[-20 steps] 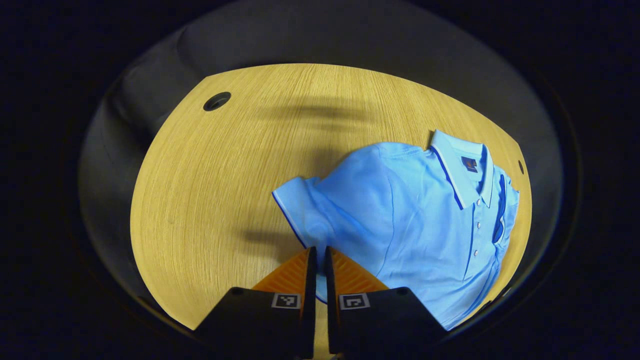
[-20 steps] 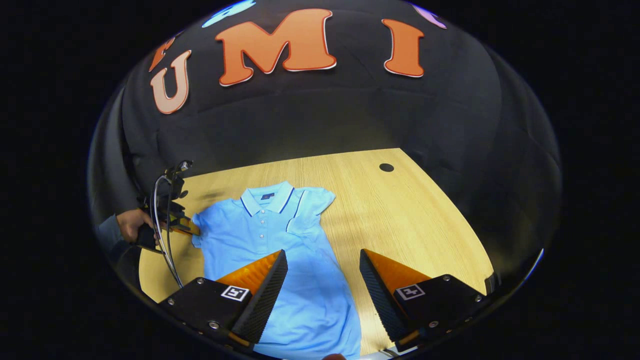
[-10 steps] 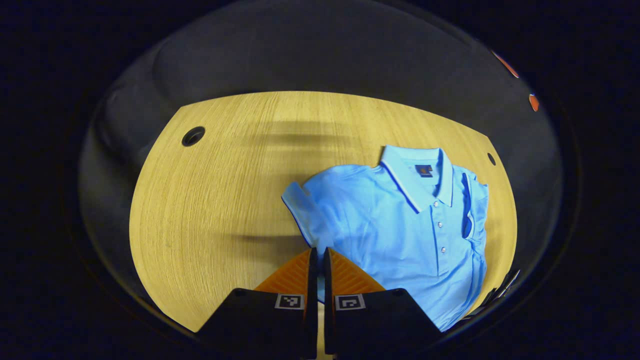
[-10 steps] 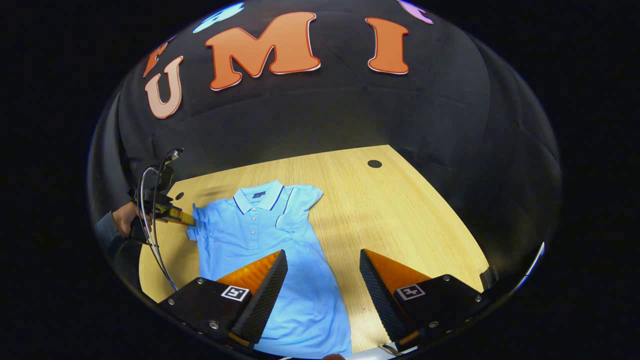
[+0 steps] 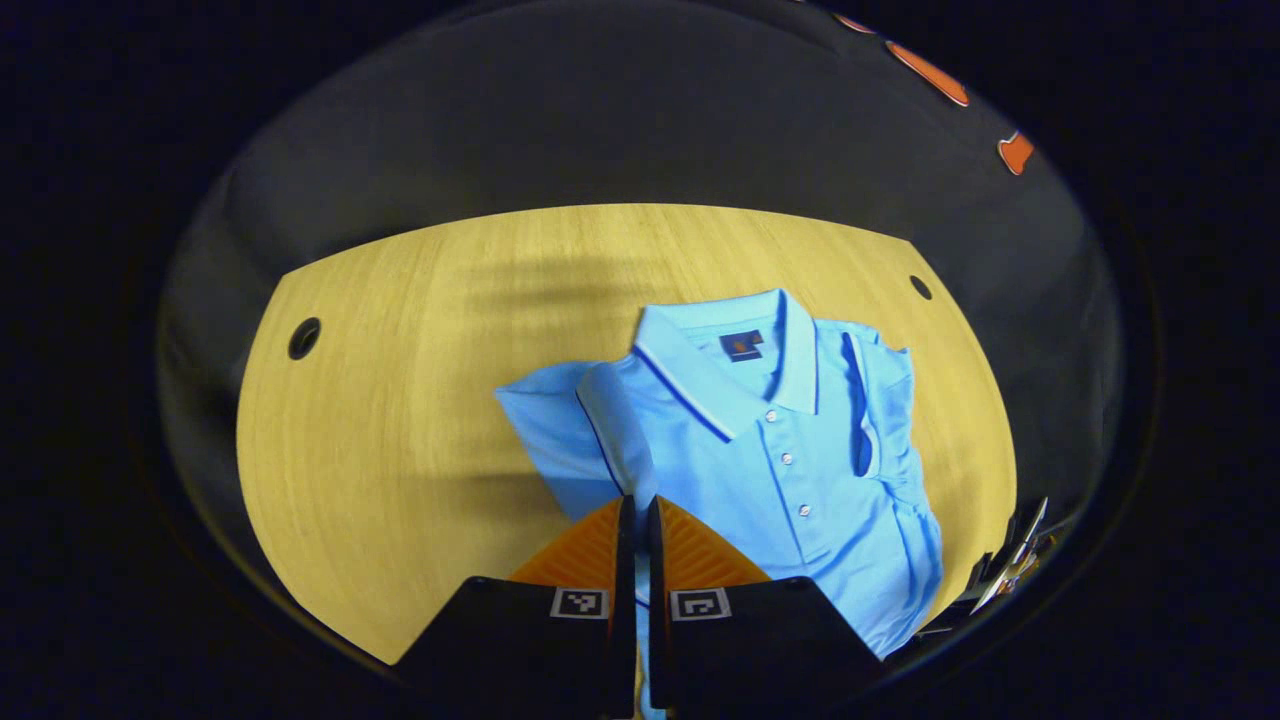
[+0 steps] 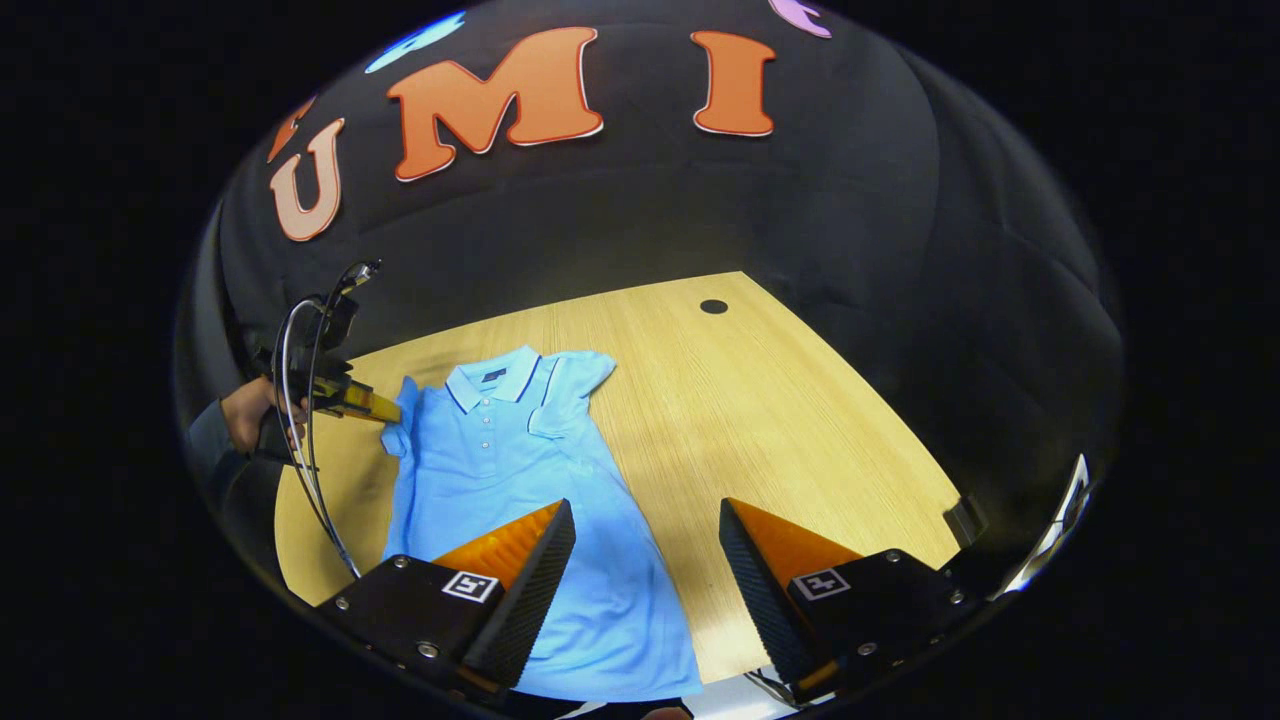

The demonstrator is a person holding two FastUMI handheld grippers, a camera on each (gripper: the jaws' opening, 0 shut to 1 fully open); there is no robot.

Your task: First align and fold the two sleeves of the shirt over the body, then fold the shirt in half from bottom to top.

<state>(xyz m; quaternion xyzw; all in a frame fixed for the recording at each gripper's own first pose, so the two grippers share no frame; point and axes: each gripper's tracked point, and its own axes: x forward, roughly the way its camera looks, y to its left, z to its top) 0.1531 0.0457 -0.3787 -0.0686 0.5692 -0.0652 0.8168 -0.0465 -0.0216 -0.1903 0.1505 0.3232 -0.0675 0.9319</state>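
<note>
Your surface carries one shirt, lying flat with its collar toward the far edge. Since one second ago the sleeve on your left side has been pulled inward: before, it stretched out sideways over the wood, and now it is lifted and partly laid over the shoulder, with its striped hem pointing toward the collar. I judge that the first step is near its end, but this sleeve is not yet released and flat.

The other sleeve already lies folded over the body, so I count two sleeves, one done and one in progress. The bottom-to-top fold is not yet started, because the hem lies stretched out near you.

You hold two tools. The left hand-held gripper is clenched on the sleeve cloth, its fingers almost touching. The right hand-held gripper hangs released with a wide gap above the lower part of the shirt, grasping nothing
</note>
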